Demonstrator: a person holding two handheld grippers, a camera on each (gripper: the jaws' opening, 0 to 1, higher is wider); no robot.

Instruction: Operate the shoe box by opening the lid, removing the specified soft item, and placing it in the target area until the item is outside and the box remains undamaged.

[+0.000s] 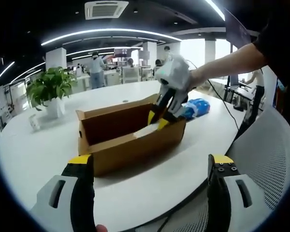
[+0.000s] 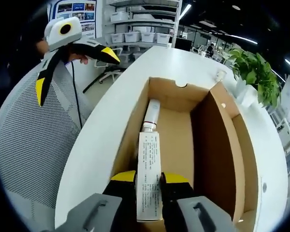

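An open brown cardboard shoe box (image 1: 130, 140) lies on the white table (image 1: 38, 159), its lid (image 2: 217, 145) folded back upright along one long side. Inside, along the box wall, lies a white tube with printed text (image 2: 150, 164), its cap end (image 2: 152, 113) pointing away. My right gripper (image 2: 149, 178) is shut on the tube's flat end. In the left gripper view the right gripper (image 1: 159, 120) reaches into the box from the right, with the white tube (image 1: 147, 130) at the rim. My left gripper (image 1: 150, 162) hangs open in front of the box, touching nothing; the left gripper (image 2: 72, 48) also shows over the chair.
A blue soft bundle (image 1: 197, 107) lies on the table behind the box. A potted plant (image 1: 50, 87) and a small white cup (image 1: 35, 123) stand at the table's far side. A grey mesh chair (image 1: 275, 154) sits against the near table edge. People stand in the office behind.
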